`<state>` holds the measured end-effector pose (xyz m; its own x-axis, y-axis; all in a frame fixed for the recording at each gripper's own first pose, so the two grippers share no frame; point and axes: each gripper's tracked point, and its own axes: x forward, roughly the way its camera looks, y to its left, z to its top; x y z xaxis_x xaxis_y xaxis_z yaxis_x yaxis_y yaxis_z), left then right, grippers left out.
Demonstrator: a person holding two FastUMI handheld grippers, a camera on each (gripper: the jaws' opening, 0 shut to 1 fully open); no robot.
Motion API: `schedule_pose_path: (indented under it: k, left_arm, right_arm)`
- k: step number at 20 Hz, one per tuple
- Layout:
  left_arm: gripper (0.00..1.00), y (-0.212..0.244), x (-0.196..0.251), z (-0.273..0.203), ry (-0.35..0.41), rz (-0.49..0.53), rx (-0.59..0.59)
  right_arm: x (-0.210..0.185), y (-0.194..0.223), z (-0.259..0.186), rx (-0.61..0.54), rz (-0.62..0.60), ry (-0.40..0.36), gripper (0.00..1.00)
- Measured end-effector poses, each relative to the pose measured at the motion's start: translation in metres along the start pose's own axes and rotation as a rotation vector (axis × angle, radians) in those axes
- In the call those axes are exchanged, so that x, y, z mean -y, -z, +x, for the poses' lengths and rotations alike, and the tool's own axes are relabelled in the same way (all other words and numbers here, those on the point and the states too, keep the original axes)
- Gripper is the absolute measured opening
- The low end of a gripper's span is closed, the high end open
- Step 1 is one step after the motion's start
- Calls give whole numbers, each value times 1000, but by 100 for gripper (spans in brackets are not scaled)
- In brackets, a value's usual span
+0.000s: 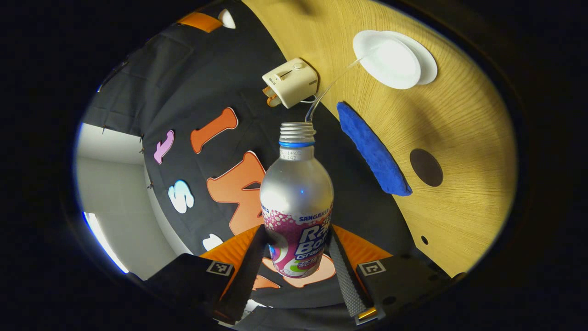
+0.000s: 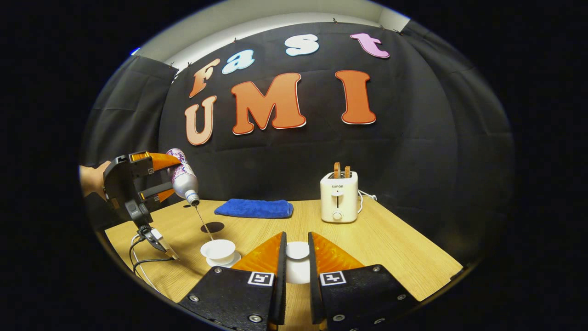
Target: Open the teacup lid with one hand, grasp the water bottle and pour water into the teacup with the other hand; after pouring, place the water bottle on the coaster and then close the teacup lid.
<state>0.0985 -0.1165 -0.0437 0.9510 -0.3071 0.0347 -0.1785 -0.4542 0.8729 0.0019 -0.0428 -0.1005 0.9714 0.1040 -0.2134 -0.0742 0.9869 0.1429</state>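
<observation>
The teacup (image 2: 218, 250) stands uncovered on its saucer on the table (image 2: 390, 248). The left gripper (image 1: 297, 257) clamps the water bottle (image 1: 296, 202), tilted so water streams in. The right gripper (image 2: 296, 257) grips the lid (image 2: 297, 250) aside, clear of the stream.

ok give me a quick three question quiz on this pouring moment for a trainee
1. True or false: the water bottle stands upright on the coaster.
2. Which gripper holds the lid? A) left gripper B) right gripper
3. Fill in: the stream of water lands in the ____.

Key
1. False: it is tilted in the left gripper, pouring.
2. B.
3. Teacup, which sits on its saucer in front of the blue cloth and toaster.
</observation>
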Motion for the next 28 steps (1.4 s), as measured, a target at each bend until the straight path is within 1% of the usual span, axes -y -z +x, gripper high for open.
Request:
schedule_pose_path:
  k: [3,5,6,8,10,12,13,14,15,16,17,18,19,20,23,24,25,26,27,28]
  left_arm:
    - [82,-8,7,0,-1,30,17]
    - [84,-14,10,0,-7,50,28]
    - [87,-18,10,1,-9,58,34]
    - [81,-23,13,1,-13,70,47]
    - [81,-31,17,-2,-19,85,61]
    - [86,-34,23,-3,-16,72,74]
    - [84,-35,27,-4,-13,74,78]
    - [87,-38,27,-2,-17,76,81]
    - [84,-40,30,-2,-19,77,84]
    - [86,-40,30,-3,-24,76,86]
    - [83,-41,30,-1,-29,71,88]
    - [86,-41,30,-3,-37,63,86]
    - [81,-41,28,-4,-46,51,85]
    - [86,-39,24,-4,-58,38,83]
    - [83,-35,10,-6,-106,-22,86]
    - [83,-31,4,-6,-125,-56,81]
    - [80,-26,-2,-6,-140,-96,75]
    - [83,-19,-7,-4,-147,-145,67]
    - [79,-9,-7,-2,-149,-207,44]
    - [83,1,-12,-2,-160,-262,24]
  right_arm:
    - [-3,1,0,0,-13,-4,22]
    - [-6,0,2,-2,-7,-11,22]
    - [-8,0,4,-3,-7,-13,22]
    - [-12,3,5,-11,-12,-17,22]
    - [-17,7,7,-23,-18,-26,22]
    - [-19,11,10,-37,-34,-22,22]
    - [-22,13,11,-42,-40,-26,22]
    - [-25,15,12,-47,-44,-30,22]
    - [-27,15,12,-48,-46,-34,22]
    - [-29,15,13,-49,-49,-38,22]
    - [-31,13,13,-45,-51,-40,22]
    - [-32,12,14,-44,-49,-41,22]
    - [-33,12,14,-45,-46,-43,22]
    - [-34,13,15,-46,-42,-43,22]
    - [-36,13,17,-53,-31,-39,22]
    - [-38,13,18,-54,-31,-40,22]
    - [-39,11,19,-52,-32,-39,22]
    - [-42,12,20,-53,-37,-44,22]
    - [-43,11,21,-54,-44,-41,22]
    - [-44,11,22,-56,-48,-40,22]
